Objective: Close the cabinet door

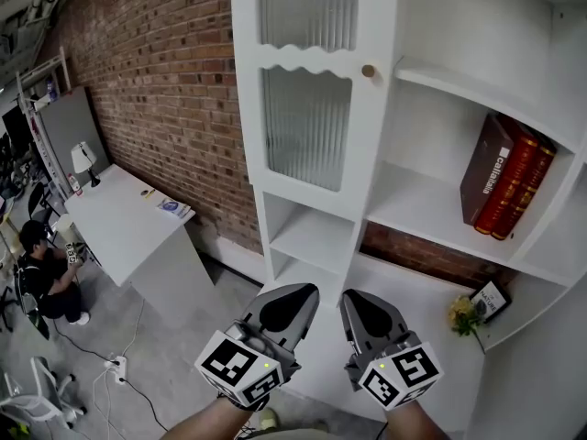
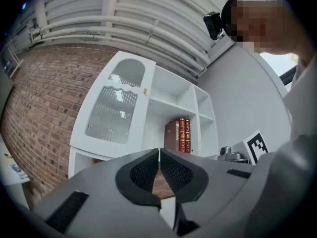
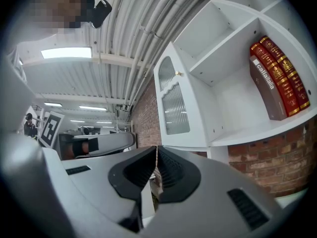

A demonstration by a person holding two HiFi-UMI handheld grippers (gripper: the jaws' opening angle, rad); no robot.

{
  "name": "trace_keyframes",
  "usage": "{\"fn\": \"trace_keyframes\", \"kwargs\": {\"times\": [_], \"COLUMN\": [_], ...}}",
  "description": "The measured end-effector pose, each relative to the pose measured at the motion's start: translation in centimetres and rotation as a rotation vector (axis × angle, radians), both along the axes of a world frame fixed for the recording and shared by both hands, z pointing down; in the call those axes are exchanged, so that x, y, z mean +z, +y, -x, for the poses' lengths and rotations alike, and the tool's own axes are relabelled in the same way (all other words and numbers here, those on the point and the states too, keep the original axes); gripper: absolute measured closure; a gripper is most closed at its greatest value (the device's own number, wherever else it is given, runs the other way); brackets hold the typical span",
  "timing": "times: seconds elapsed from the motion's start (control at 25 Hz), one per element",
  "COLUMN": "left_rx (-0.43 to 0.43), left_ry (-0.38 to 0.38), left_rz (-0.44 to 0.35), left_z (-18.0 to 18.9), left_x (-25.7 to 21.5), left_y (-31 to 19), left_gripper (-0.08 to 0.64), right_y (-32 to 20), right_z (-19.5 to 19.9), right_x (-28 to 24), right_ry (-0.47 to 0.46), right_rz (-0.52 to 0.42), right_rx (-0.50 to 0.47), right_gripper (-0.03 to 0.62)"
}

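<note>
A white cabinet [image 1: 431, 209] stands against a brick wall. Its ribbed-glass door [image 1: 307, 108] is swung open to the left, and a small wooden knob [image 1: 368, 71] sits on the door's right edge. Both grippers are low in the head view, well short of the door. My left gripper [image 1: 305, 293] is shut with nothing in it, and my right gripper [image 1: 352, 298] beside it is also shut and empty. In the left gripper view the door [image 2: 116, 110] and knob [image 2: 145, 90] lie above the left gripper [image 2: 159, 152]. The right gripper view shows the door [image 3: 173, 103] beyond the right gripper [image 3: 156, 150].
Red and brown books [image 1: 504, 177] lean on an open shelf. A small picture frame [image 1: 491, 299] and yellow flowers [image 1: 463, 317] sit on the lower right shelf. To the left are a white desk [image 1: 119, 223] with a lamp [image 1: 84, 161] and a seated person [image 1: 41, 273].
</note>
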State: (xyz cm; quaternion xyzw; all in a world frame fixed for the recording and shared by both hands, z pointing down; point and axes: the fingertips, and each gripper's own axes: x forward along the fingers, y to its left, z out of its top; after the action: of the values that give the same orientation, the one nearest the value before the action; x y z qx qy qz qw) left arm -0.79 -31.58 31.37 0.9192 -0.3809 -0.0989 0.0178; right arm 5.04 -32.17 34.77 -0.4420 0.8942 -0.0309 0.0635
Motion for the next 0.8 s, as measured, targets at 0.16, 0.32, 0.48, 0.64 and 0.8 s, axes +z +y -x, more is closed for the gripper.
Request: {"fn": "trace_keyframes", "kwargs": {"times": [0.16,0.32,0.48,0.64,0.8], "left_rx": [-0.007,-0.019,-0.022,-0.037,-0.047], "left_ry": [0.002,-0.01,-0.017,-0.02,-0.017], "left_rz": [0.041,0.053,0.061,0.068,0.06], "left_z": [0.0,-0.3,-0.7,-0.8,-0.8], "left_x": [1.8,2.7,3.1,3.6,3.8], "left_y": [1.0,1.6,1.9,1.9,1.5], "left_gripper": [0.538,0.541,0.541,0.541,0.541], "right_y": [0.5,0.8,1.0,1.1,1.0], "right_z": [0.2,0.2,0.2,0.1,-0.1], "right_x": [0.8,1.3,1.6,2.0,2.0], "right_ry": [0.009,0.021,0.05,0.062,0.058], "right_rz": [0.011,0.018,0.021,0.03,0.03], "right_rx": [-0.006,-0.008,-0.003,-0.005,-0.002], "right_gripper": [0.575,0.575,0.577,0.577,0.577]}}
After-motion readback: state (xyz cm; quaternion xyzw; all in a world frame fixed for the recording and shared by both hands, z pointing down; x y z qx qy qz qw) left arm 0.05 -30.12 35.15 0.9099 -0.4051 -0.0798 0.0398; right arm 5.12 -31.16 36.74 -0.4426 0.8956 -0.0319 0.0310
